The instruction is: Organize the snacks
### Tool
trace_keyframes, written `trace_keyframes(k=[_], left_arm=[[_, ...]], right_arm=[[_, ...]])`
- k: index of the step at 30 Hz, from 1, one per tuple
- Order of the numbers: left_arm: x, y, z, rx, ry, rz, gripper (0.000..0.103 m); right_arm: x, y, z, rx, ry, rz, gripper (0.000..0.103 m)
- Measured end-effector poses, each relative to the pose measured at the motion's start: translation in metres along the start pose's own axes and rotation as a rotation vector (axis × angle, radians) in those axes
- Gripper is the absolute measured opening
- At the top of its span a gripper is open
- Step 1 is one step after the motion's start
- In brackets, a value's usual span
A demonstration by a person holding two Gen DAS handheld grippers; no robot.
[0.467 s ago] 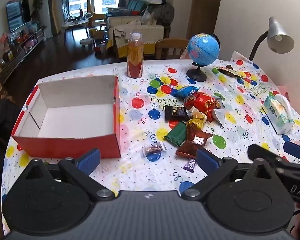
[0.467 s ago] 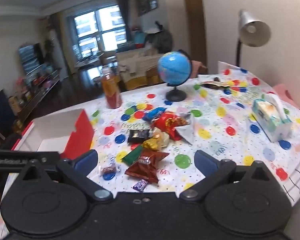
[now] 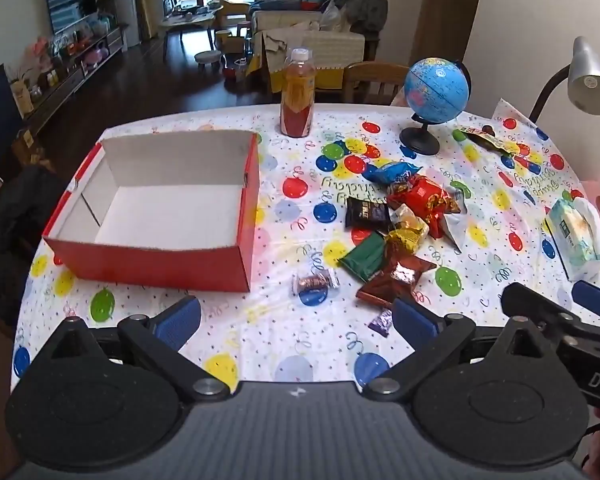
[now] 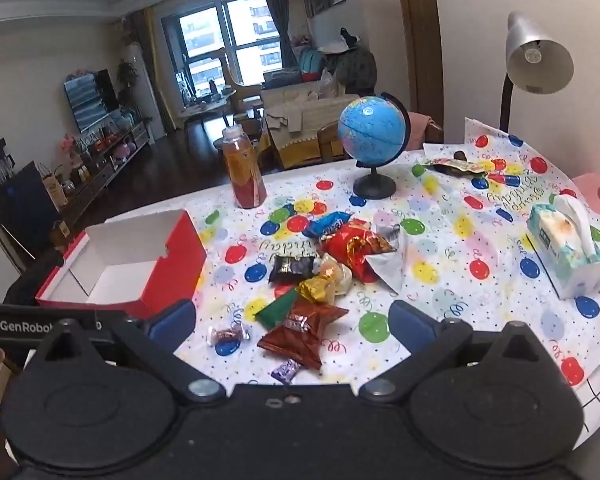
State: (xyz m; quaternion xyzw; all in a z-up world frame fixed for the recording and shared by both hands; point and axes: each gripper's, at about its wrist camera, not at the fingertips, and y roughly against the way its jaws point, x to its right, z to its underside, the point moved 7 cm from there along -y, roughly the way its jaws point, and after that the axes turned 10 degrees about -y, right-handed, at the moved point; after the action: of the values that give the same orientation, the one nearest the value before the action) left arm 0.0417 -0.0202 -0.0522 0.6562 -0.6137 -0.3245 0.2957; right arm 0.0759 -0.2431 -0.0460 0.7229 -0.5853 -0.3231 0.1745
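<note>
A pile of snack packets point(image 3: 404, 220) lies mid-table: blue, red, black, gold, green and a brown packet point(image 3: 396, 278). A small wrapped candy point(image 3: 314, 280) and a purple candy point(image 3: 381, 322) lie nearer me. The empty red box point(image 3: 156, 256) with a white inside stands to the left. My left gripper point(image 3: 296, 318) hangs open above the near table edge, nothing between its blue pads. My right gripper point(image 4: 292, 322) is open too, over the brown packet point(image 4: 304, 334) and the near candies without touching them. The red box point(image 4: 172, 276) shows at the left of the right wrist view.
An orange drink bottle point(image 3: 297, 94) and a blue globe point(image 3: 436, 100) stand at the table's far side. A tissue pack point(image 3: 576, 236) lies at the right, a desk lamp point(image 3: 590, 76) beyond it. A flat packet point(image 3: 486, 138) lies near the globe. Chairs stand behind the table.
Both views have shifted only slightly; the table sits a little differently in frame. No snack has moved and both grippers stay wide.
</note>
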Motion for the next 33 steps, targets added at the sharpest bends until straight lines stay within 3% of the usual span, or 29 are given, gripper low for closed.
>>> trace_keyframes(k=[33], left_arm=[[0.018, 0.009, 0.001, 0.0, 0.009, -0.018, 0.103]], right_arm=[[0.018, 0.006, -0.001, 0.006, -0.009, -0.005, 0.102]])
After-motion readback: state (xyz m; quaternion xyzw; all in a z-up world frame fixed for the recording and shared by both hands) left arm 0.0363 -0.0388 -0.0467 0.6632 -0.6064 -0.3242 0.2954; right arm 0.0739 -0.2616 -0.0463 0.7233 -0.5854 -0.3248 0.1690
